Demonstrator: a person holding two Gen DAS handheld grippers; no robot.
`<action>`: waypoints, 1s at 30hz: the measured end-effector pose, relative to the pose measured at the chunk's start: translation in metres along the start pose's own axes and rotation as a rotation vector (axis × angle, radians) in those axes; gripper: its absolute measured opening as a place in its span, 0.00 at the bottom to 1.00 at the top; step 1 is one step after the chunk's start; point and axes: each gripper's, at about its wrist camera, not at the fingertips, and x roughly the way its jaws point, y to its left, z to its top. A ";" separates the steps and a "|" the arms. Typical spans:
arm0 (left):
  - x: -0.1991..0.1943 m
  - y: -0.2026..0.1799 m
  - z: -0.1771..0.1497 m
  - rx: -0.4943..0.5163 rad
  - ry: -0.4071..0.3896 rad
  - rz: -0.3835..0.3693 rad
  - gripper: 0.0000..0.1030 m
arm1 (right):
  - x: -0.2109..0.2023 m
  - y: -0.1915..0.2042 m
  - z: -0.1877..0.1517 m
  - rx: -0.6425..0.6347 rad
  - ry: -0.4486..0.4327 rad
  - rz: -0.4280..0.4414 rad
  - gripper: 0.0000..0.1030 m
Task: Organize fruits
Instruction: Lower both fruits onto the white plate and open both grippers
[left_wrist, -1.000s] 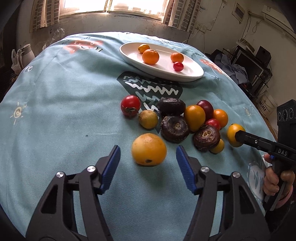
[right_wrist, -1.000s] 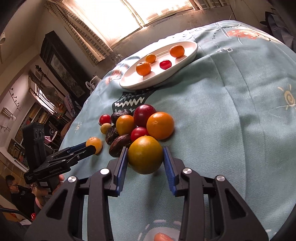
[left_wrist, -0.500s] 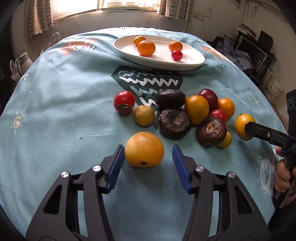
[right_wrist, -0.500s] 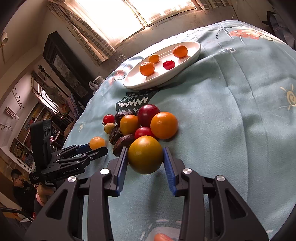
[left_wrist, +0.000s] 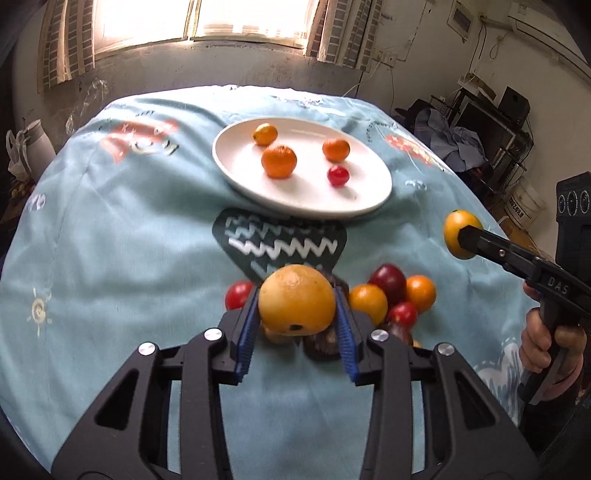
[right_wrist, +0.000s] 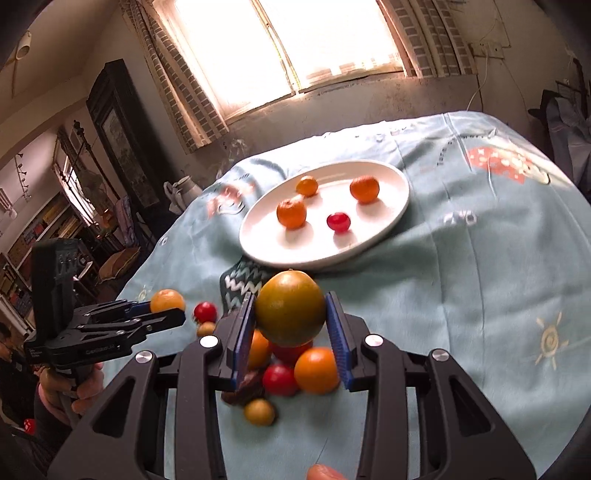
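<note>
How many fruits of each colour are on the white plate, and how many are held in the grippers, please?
Orange fruits on white plate: 3
Red fruit on plate: 1
Large orange fruit, left gripper: 1
Yellow-green fruit, right gripper: 1
Total: 6

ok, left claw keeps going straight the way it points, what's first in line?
Probably the white plate. The left claw carries an orange above the fruit pile and points at the plate's near rim. Depth is unclear.
</note>
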 end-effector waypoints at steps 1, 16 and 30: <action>0.004 -0.001 0.014 0.007 -0.017 0.012 0.38 | 0.010 -0.002 0.012 -0.003 -0.017 -0.014 0.37; 0.136 0.002 0.101 -0.009 0.111 0.090 0.41 | 0.123 -0.028 0.058 -0.037 0.085 -0.074 0.48; 0.005 -0.003 0.020 -0.021 -0.081 0.120 0.90 | 0.029 0.005 0.002 -0.262 0.054 -0.015 0.55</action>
